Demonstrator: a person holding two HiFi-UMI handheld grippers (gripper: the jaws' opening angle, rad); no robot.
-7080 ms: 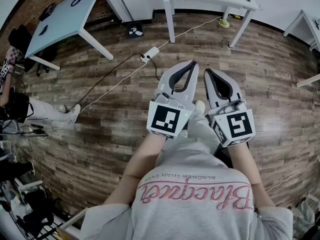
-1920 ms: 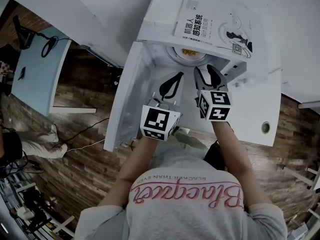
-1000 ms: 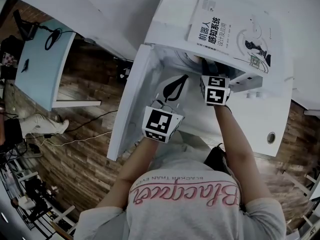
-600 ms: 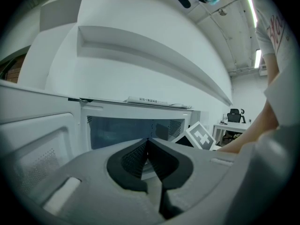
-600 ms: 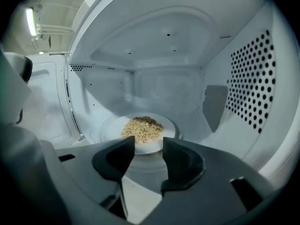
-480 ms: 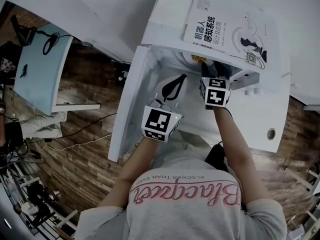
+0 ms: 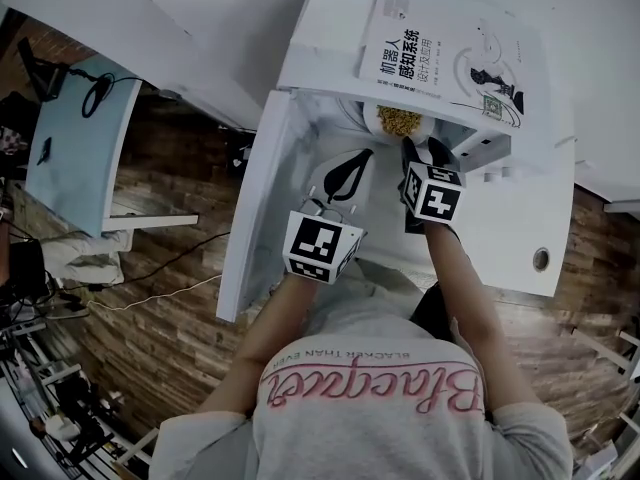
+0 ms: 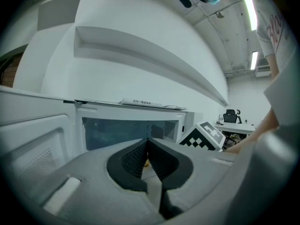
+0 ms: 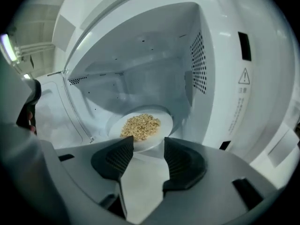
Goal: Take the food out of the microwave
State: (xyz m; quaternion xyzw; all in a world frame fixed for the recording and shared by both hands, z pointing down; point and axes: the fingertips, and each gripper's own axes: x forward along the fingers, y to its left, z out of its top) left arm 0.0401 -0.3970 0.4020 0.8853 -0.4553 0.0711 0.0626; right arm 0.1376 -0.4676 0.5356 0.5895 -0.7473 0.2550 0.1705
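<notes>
As the head view shows, the microwave [image 7: 320,38] stands on a white tabletop [image 7: 530,228] with its door [image 7: 250,218] swung fully out to the left and a book [image 7: 440,53] lying flat on its roof. The food [image 7: 399,120], a heap of pale grains on a plate, sits inside the cavity close to the front opening. The right hand-held gripper [image 7: 425,148] is at the mouth of the cavity, directly in front of the plate and near it. The left hand-held gripper [image 7: 368,154] is beside it, over the open door side, and further from the food. The right hand is therefore the nearer one.

In the left gripper view, the left hand-held gripper [image 8: 148,146] has its jaws closed tip to tip with nothing between them. It points level at the open cavity. The marker cube [image 8: 206,135] of the other gripper is visible to its right.

In the right gripper view, the right hand-held gripper [image 9: 149,146] has its jaws spread wide; they have just been opening. Nothing is clamped. The plate [image 9: 165,124] lies straight ahead and slightly below, its near rim just past the jaw tips and in line with the gap. The plate is round, so no long axis governs the approach. A straight advance onto the near rim appears sufficient.
</notes>
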